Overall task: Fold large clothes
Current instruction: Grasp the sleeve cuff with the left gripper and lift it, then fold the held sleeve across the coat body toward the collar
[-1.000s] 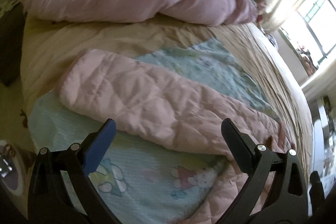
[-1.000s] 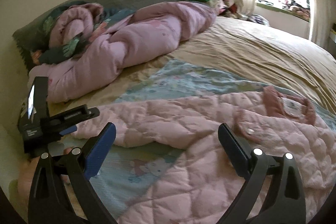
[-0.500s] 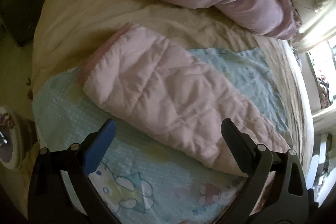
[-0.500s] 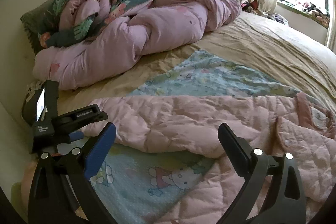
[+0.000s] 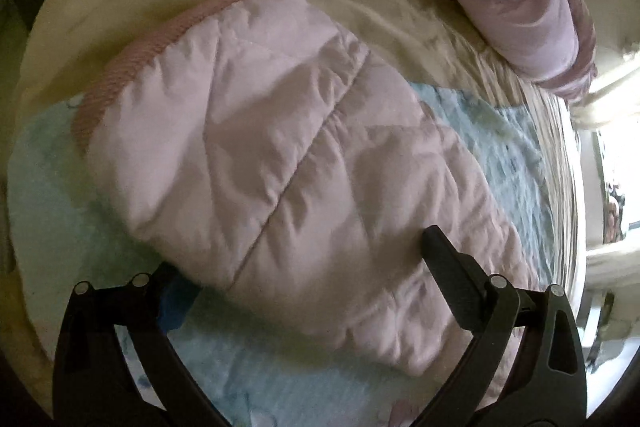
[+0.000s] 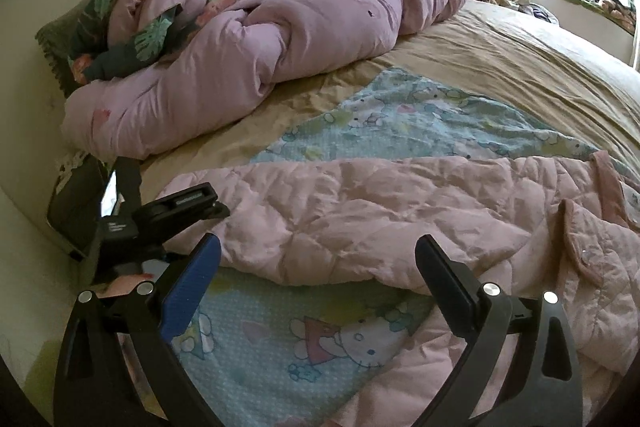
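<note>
Jacket (image 6: 360, 219): spread on bed (image 6: 500, 67), unfolded
My left tongs (image 5: 304, 267): wide apart astride sleeve (image 5: 260, 167), gripping nothing
My right tongs (image 6: 316, 267): wide, empty

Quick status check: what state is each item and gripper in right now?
Pink quilted jacket: spread flat, unfolded, sleeve stretched out.
Jacket sleeve: straddled by the left gripper, ungripped.
Left gripper: open.
Right gripper: open, empty.
Pink duvet: bunched up.
Blue cartoon-print blanket: lying flat under the jacket.
</note>
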A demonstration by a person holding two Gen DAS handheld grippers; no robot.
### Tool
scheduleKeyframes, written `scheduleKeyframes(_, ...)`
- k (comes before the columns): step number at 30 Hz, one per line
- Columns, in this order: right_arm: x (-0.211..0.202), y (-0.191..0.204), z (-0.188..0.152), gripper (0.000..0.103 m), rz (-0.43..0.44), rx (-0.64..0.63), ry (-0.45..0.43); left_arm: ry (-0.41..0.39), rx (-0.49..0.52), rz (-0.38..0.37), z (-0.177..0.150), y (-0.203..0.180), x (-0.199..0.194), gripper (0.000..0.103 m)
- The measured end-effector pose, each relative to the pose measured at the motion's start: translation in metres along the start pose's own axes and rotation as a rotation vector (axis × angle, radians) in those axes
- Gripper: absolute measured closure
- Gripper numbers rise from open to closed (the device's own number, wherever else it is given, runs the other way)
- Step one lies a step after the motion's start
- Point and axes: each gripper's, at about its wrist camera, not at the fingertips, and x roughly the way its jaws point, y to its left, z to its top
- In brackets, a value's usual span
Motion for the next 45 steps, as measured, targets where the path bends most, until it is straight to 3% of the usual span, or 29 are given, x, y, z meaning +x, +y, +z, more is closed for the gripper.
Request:
scheduleKeyframes(2, -0.003, -0.006, -0.002, 0.006, -0.003, 0.011, -0.005, -0.031, -0.005, -0.024, 0.002, -0.001, -0.002, 0.010)
scheduleKeyframes(4, -0.007, -0.015, -0.006, 0.006, -0.008, 0.029, -0.010, -0.060, -0.009, -0.057, 0.005, -0.002, -0.008, 0.020)
scheduleKeyframes(6, -0.010, -0.023, -0.009, 0.006, -0.014, 0.046, -0.018, -0.098, 0.006, -0.053, 0.008, -0.004, -0.018, 0.053)
scheduleKeyframes(7, -0.012, -0.027, -0.010, 0.006, -0.014, 0.054, -0.021, -0.119, 0.017, -0.070, 0.009, -0.005, -0.024, 0.059)
scheduleKeyframes(9, -0.017, -0.034, -0.013, 0.006, -0.014, 0.067, -0.028, -0.155, 0.033, -0.123, 0.013, -0.006, -0.035, 0.083)
scheduleKeyframes(10, -0.020, -0.037, -0.015, 0.006, -0.014, 0.077, -0.034, -0.172, 0.037, -0.149, 0.013, -0.007, -0.041, 0.087)
scheduleKeyframes(14, -0.031, -0.049, -0.020, 0.006, -0.013, 0.106, -0.052, -0.214, 0.066, -0.245, 0.014, -0.017, -0.061, 0.089)
scheduleKeyframes(21, -0.058, -0.082, -0.033, 0.006, -0.031, 0.184, -0.091, -0.292, 0.160, -0.349, 0.005, -0.044, -0.103, 0.090)
scheduleKeyframes(27, -0.086, -0.110, -0.056, 0.006, -0.135, 0.229, -0.136, -0.391, 0.317, -0.439, -0.019, -0.082, -0.150, 0.090)
scheduleKeyframes(34, -0.121, -0.141, -0.085, 0.006, -0.171, 0.279, -0.164, -0.451, 0.444, -0.541, -0.055, -0.119, -0.188, 0.091)
scheduleKeyframes(45, -0.178, -0.198, -0.114, 0.006, -0.198, 0.383, -0.225, -0.471, 0.604, -0.601, -0.115, -0.182, -0.223, 0.091)
